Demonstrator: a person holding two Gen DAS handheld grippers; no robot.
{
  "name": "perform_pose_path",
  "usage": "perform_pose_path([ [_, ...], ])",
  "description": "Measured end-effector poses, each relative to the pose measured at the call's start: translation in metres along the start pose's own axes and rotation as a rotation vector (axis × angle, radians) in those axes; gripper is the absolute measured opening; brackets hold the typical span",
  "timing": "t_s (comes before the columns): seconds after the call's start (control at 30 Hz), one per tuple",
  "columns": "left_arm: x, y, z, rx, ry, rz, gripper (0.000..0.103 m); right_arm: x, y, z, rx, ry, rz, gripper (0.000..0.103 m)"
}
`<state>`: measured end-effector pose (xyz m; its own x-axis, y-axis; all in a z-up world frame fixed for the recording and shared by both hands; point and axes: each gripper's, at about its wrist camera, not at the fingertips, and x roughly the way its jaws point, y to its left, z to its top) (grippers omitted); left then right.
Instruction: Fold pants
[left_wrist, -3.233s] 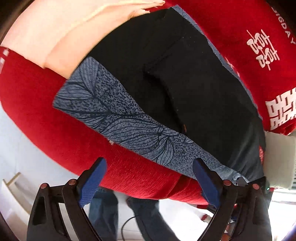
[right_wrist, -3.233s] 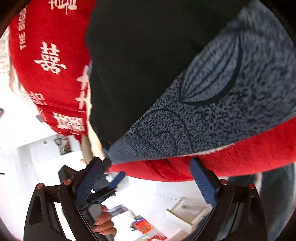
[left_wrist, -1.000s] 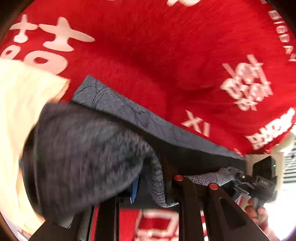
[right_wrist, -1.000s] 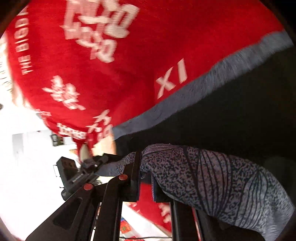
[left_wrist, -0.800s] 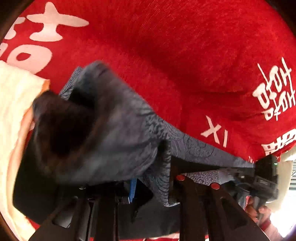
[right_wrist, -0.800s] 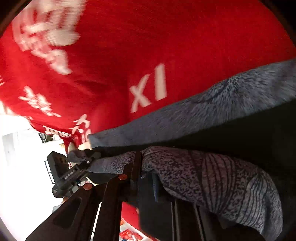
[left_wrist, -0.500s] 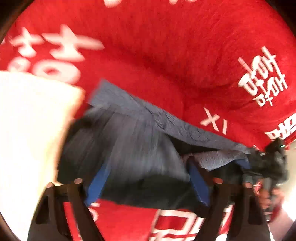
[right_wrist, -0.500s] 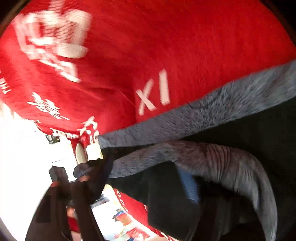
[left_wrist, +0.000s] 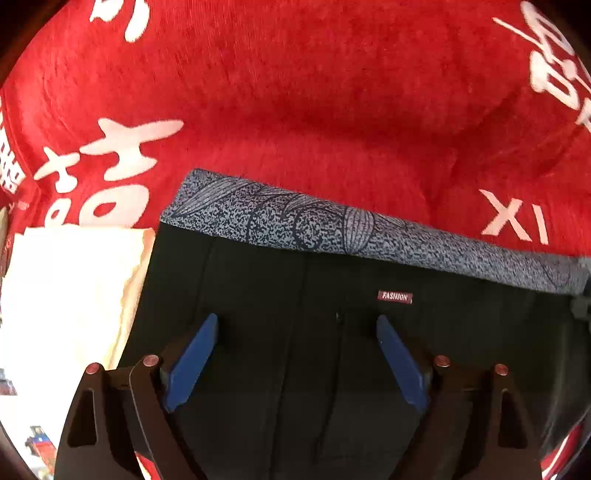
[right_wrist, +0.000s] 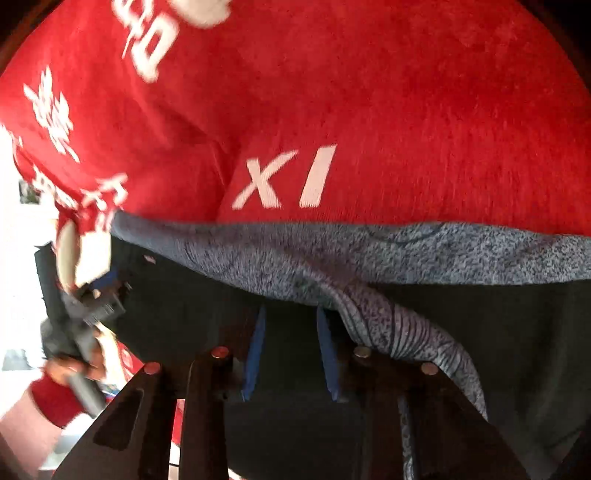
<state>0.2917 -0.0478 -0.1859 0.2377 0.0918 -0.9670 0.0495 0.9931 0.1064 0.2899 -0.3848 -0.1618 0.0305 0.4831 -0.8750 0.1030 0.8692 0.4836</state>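
The pants (left_wrist: 295, 369) are black with a grey leaf-print band (left_wrist: 332, 225) and a small red FASHION label (left_wrist: 394, 296). They lie folded on a red blanket (left_wrist: 295, 92). My left gripper (left_wrist: 295, 321) is open and empty just above the black cloth. My right gripper (right_wrist: 289, 314) has its blue pads (right_wrist: 255, 350) a narrow gap apart over the pants (right_wrist: 184, 314). A fold of the grey printed cloth (right_wrist: 388, 325) drapes over its right finger. The left gripper also shows in the right wrist view (right_wrist: 96, 295), held by a hand.
The red blanket (right_wrist: 369, 92) carries white lettering, with "XI" (left_wrist: 513, 221) just beyond the pants' far edge. A folded cream cloth (left_wrist: 66, 291) lies against the pants' left side. The bed's edge and a bright room show at the left of the right wrist view.
Both grippers carried the grey-band end over onto the black cloth. The left gripper then let go and opened wide. The right gripper's pads have parted slightly.
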Motion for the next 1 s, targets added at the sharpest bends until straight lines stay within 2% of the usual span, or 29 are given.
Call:
perform_pose_path([
  [0.07, -0.008, 0.001, -0.004, -0.014, 0.038, 0.013, 0.087, -0.008, -0.006, 0.001, 0.043, 0.000, 0.020, 0.033],
  [0.1, -0.012, 0.002, -0.007, -0.026, 0.046, 0.011, 0.087, -0.014, -0.005, 0.000, 0.044, -0.002, 0.021, 0.037],
  [0.2, -0.032, 0.000, -0.022, -0.072, 0.052, -0.024, 0.087, -0.039, -0.003, -0.011, 0.021, -0.038, 0.021, 0.059],
  [0.23, -0.037, -0.004, -0.027, -0.075, 0.052, -0.033, 0.087, -0.044, -0.002, -0.016, 0.023, -0.046, 0.017, 0.063],
  [0.43, -0.069, -0.036, -0.054, -0.041, 0.053, -0.077, 0.087, -0.067, -0.004, -0.054, 0.073, -0.077, -0.076, 0.064],
  [0.6, -0.105, -0.048, -0.082, -0.026, 0.005, -0.133, 0.087, -0.093, -0.012, -0.088, 0.108, -0.111, -0.124, 0.064],
  [0.77, -0.137, -0.032, -0.130, -0.044, -0.028, -0.145, 0.087, -0.117, -0.014, -0.132, 0.098, -0.151, -0.190, 0.064],
  [1.0, -0.170, 0.004, -0.212, -0.096, -0.045, -0.108, 0.087, -0.133, -0.017, -0.191, 0.065, -0.153, -0.244, 0.064],
])
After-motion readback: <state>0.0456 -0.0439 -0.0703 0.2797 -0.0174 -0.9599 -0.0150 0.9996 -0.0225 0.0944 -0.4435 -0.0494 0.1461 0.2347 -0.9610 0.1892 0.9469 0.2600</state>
